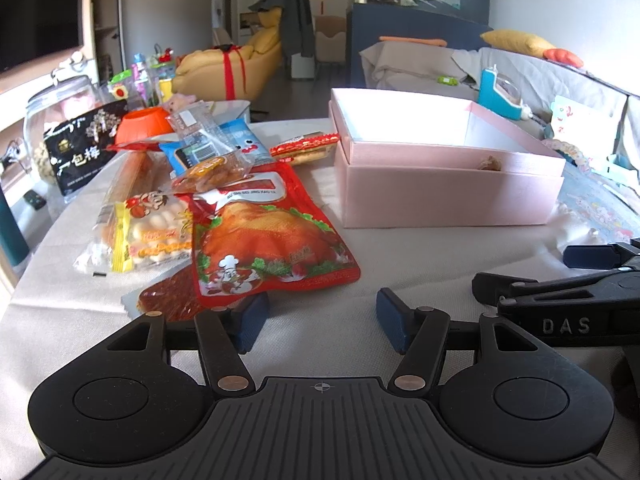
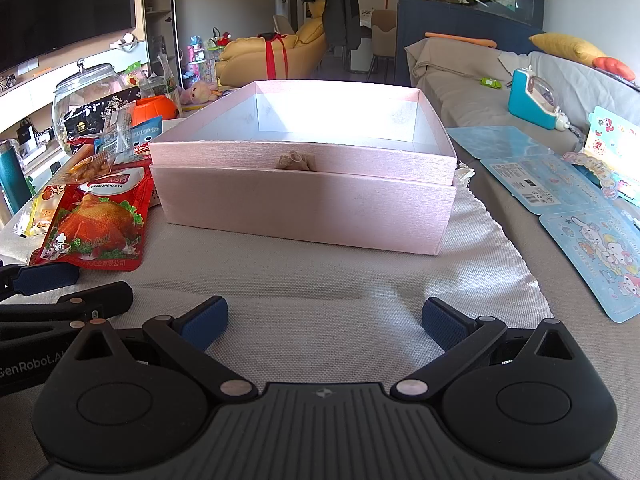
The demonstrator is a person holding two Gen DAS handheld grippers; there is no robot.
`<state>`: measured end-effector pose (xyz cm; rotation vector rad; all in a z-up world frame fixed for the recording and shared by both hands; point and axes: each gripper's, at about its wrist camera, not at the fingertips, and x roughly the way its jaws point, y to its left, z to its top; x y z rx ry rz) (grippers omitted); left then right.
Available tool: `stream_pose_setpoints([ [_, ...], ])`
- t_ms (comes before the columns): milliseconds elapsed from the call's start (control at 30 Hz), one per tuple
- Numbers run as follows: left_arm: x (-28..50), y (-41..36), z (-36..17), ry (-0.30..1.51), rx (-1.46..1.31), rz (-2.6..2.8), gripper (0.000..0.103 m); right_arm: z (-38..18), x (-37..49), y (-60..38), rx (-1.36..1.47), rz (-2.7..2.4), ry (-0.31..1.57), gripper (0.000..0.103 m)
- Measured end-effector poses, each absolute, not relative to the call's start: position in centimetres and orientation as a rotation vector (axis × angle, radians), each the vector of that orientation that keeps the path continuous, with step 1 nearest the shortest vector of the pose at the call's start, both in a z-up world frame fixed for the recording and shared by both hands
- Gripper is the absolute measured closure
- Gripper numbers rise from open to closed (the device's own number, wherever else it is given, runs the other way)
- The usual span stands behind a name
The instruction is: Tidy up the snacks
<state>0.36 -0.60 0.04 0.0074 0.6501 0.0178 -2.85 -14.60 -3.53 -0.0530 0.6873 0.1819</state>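
The left gripper [image 1: 322,316] fingers stand wide, one tip tucked under the roast-duck pack [image 1: 264,232] heading the snack pile. The right gripper [image 2: 325,322], equally wide and empty, faces the pink box [image 2: 304,196], whose floor glare hides.

Snack packets [image 1: 224,208] left of box [image 1: 448,196], on table [image 1: 360,272]
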Motion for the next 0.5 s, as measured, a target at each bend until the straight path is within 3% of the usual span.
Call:
stream_pose_setpoints([
  [500,0.27,-0.07,-0.03,0.649,-0.007,0.013,0.036,-3.52,-2.85,-14.65,-0.053,0.182,0.687,0.000],
])
